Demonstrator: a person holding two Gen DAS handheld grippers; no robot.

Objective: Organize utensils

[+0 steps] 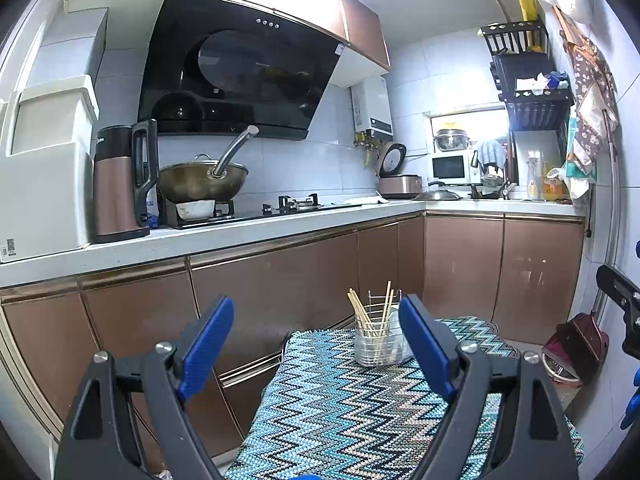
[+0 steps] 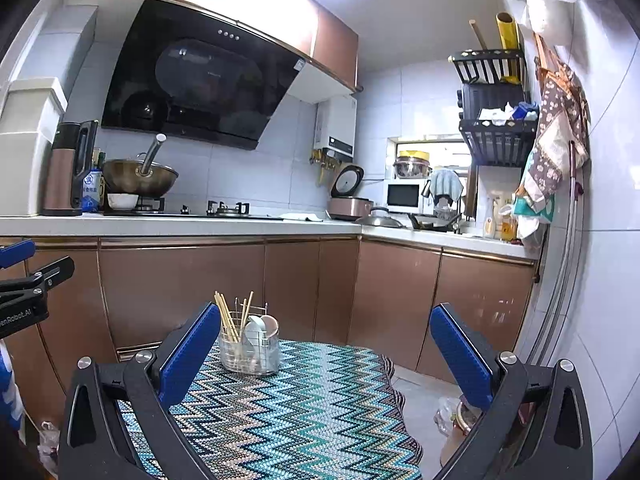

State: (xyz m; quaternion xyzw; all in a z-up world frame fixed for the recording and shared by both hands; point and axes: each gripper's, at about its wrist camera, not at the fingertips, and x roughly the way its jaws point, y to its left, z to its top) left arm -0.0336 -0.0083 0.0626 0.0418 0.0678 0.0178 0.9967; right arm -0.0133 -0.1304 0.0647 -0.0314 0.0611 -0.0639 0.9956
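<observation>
Chopsticks [image 2: 228, 318] stand near upright in the holder [image 2: 250, 354], tips up, at the far end of the zigzag-clothed surface [image 2: 312, 412]. Both hand-held grippers, left [image 1: 316, 344] and right [image 2: 325, 354], are spread and empty. Kitchen cabinets [image 2: 180, 292] lie behind.

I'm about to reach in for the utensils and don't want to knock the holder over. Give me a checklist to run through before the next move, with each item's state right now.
1. Left gripper open and holding nothing: ok.
2. Right gripper open and holding nothing: ok.
3. Utensil holder upright on the zigzag cloth: ok.
4. Chopsticks standing in the holder, tops free to pinch: ok.
5. White spoons in the holder's other side: ok, but how many cannot tell.
6. Loose utensils left on the cloth: none visible; the area beneath the grippers cannot tell.
</observation>
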